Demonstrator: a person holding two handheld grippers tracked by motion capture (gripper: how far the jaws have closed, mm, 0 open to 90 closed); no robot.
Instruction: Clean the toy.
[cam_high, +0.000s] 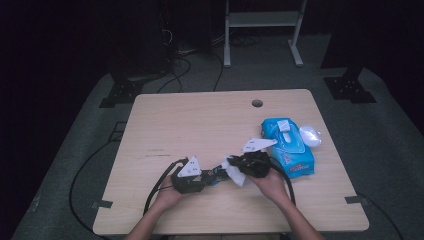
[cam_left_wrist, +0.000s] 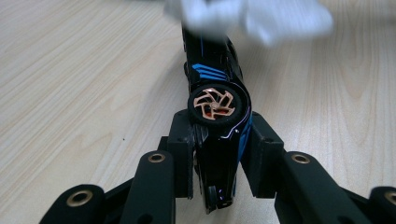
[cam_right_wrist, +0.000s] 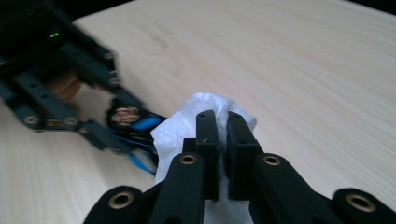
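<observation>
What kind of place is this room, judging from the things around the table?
Probably a recording lab or workshop, not a home: a bare wooden table with a cable hole stands on grey carpet in a dark room, with loose cables and a white metal stand behind it.

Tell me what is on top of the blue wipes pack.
On the blue wipes pack the high view shows a white flip lid near its far end. A white rounded object lies at its right edge; whether it rests on the pack or beside it cannot be told.
</observation>
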